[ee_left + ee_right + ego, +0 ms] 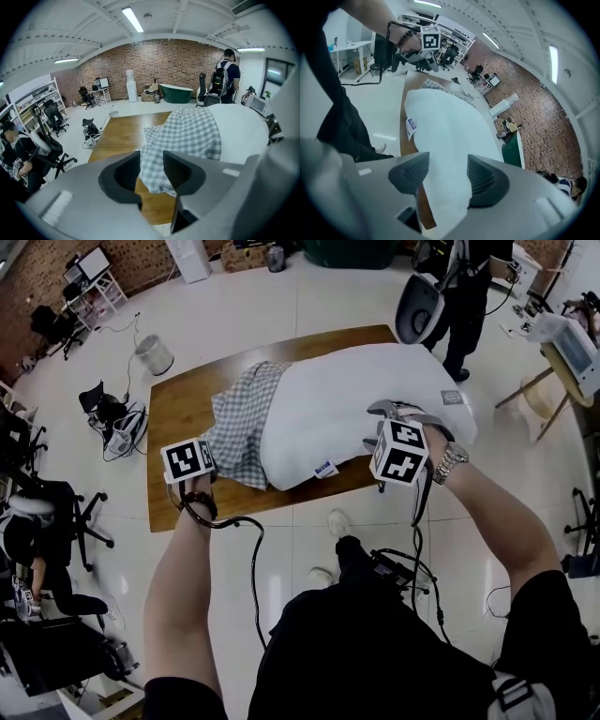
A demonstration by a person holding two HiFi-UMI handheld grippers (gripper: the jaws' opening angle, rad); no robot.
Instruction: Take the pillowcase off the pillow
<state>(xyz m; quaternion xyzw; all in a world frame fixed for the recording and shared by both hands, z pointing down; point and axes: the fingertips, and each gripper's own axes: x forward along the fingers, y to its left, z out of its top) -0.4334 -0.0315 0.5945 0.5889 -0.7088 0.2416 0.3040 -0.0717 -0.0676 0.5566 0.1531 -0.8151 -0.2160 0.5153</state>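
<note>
A white pillow point(366, 404) lies across the wooden table point(183, 399), its left end still inside a grey-and-white checked pillowcase point(244, 423) bunched up there. My left gripper point(208, 448) is at the near left corner of the pillowcase. In the left gripper view its jaws point(151, 171) stand apart, with the checked cloth point(187, 133) hanging loose in the gap. My right gripper point(378, 427) is over the pillow's near right side. Its jaws point(447, 176) are spread wide astride the bare white pillow point(445, 126) without pinching it.
A person with a backpack point(469, 296) stands beyond the table's far right corner beside an office chair point(419, 307). A bin point(155, 354) and cables lie on the floor at left, with more chairs point(56, 512). A green tub point(176, 92) stands by the brick wall.
</note>
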